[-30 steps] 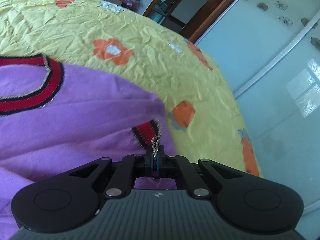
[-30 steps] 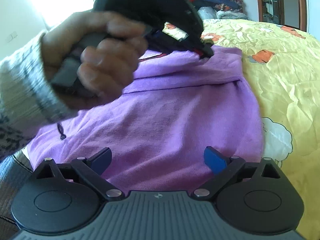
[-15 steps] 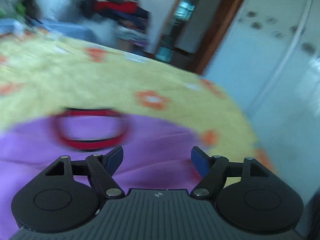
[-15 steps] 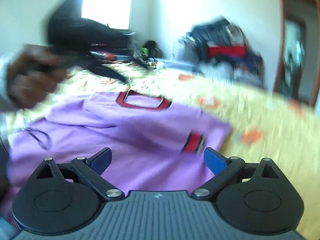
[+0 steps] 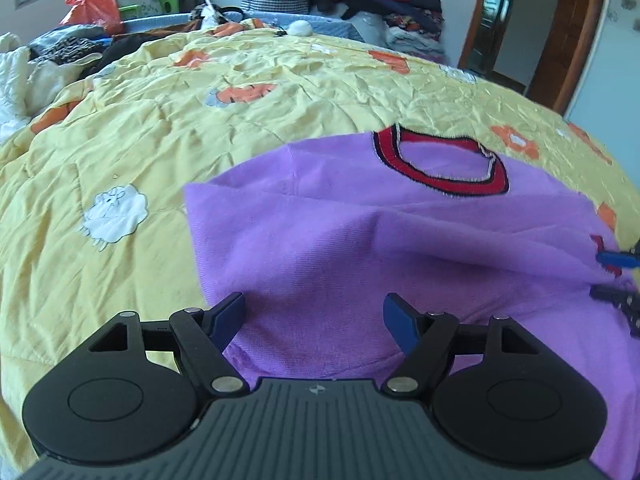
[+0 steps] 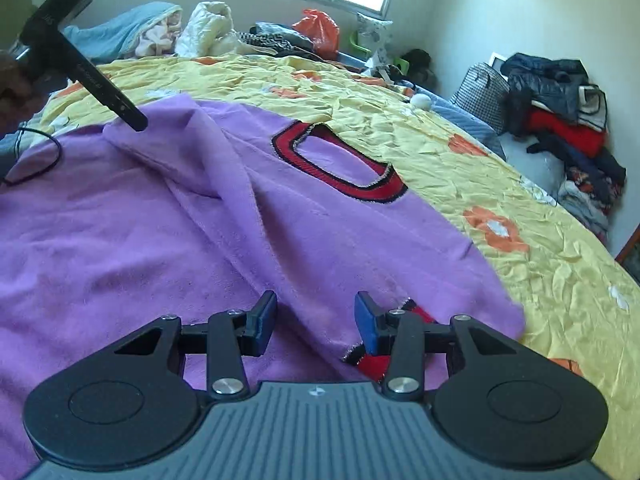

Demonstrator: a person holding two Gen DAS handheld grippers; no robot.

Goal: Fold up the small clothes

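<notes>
One sleeve cuff changes hands here: a second ago the left gripper (image 5: pixel 314 312) was pinched shut on the red-and-black cuff (image 6: pixel 380 354) and carrying it across the purple sweater (image 5: pixel 360 240); now its jaws stand spread with nothing between them, hovering over the near left part of the garment. The cuff lies on the body of the sweater, so that sleeve reads as folded inward. The sweater itself lies spread on the yellow flowered bedspread (image 5: pixel 160 120), its red collar (image 5: pixel 440 164) away from the person and its left edge already turned in to a straight fold. The right gripper (image 6: pixel 316 316) has swung from the lower body of the sweater to the right side; its jaws are closing, with purple fabric lying beneath the gap and the cuff just beside and under the right finger (image 6: pixel 366 320), though the pads do not yet look pressed on anything. In the right wrist view the left gripper's black body (image 6: pixel 80 64) hangs above the far left shoulder. My reading is that both sleeves are in, and the right side is about to be gripped for the next fold or smoothing.
</notes>
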